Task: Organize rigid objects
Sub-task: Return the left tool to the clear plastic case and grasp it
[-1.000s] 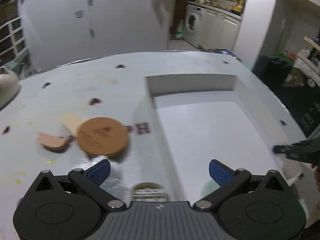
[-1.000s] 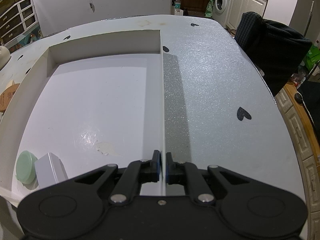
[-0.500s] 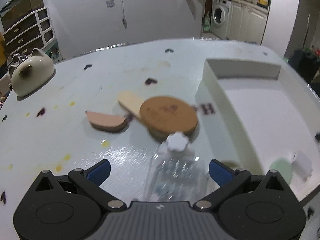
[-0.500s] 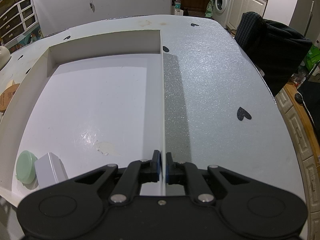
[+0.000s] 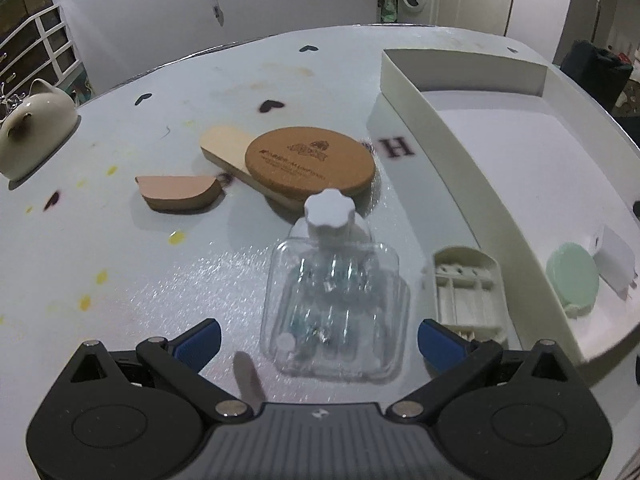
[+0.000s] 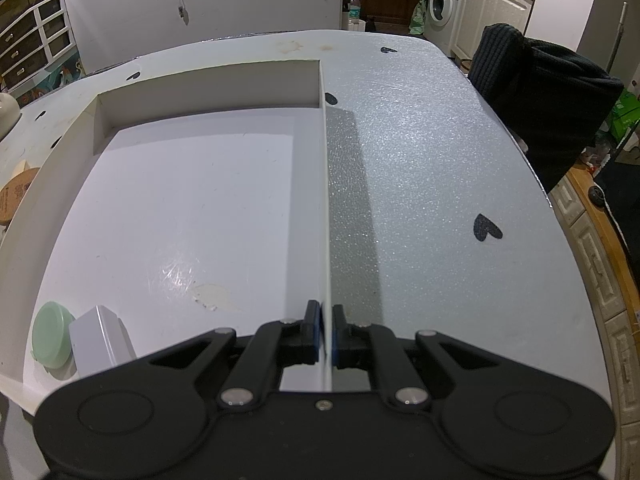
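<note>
My left gripper (image 5: pixel 318 338) is open, its blue fingers either side of a clear plastic bottle (image 5: pixel 334 300) with a white cap that lies on the table. Beyond it lie a round cork coaster (image 5: pixel 310 164), a pale wooden piece (image 5: pixel 224 148) and a pink wooden piece (image 5: pixel 180 192). A beige compartment tray (image 5: pixel 468 292) sits right of the bottle. The shallow white box (image 6: pixel 160 208) holds a green round case (image 6: pixel 52 334) and a white block (image 6: pixel 100 340). My right gripper (image 6: pixel 326 330) is shut on the box's right wall (image 6: pixel 325 200).
A cream cat-shaped pot (image 5: pixel 34 128) stands at the far left of the table. A dark chair back (image 6: pixel 540 92) is at the table's right edge. Black heart marks dot the tabletop (image 6: pixel 440 184).
The left gripper has swung left, away from the white box, and now has the clear bottle between its open fingers. The right gripper has stayed still on the box wall.
</note>
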### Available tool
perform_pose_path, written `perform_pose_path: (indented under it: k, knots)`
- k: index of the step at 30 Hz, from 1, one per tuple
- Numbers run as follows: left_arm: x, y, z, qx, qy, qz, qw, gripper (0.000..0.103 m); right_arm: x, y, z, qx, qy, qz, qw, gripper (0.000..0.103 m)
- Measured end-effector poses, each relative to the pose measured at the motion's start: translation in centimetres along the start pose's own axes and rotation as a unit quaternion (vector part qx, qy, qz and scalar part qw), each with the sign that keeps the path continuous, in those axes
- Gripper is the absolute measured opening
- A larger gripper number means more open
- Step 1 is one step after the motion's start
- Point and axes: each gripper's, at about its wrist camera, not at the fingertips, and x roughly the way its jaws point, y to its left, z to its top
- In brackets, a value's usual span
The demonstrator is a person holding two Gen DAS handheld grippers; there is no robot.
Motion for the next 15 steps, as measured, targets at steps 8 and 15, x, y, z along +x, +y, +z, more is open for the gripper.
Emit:
perform_pose_path:
  k: [8,15]
  knots:
    - [1.5,-0.3,1.1,0.006,-0.002,0.004,1.0,0.102,0.0,0.0,0.0,0.0,0.0,0.0,1.0,0.006]
    - [1.6,-0.3,1.3,0.0,-0.01,-0.012,0.9999,0.081,0.0,0.0,-0.1,0.001,-0.001,0.002,1.0,0.006]
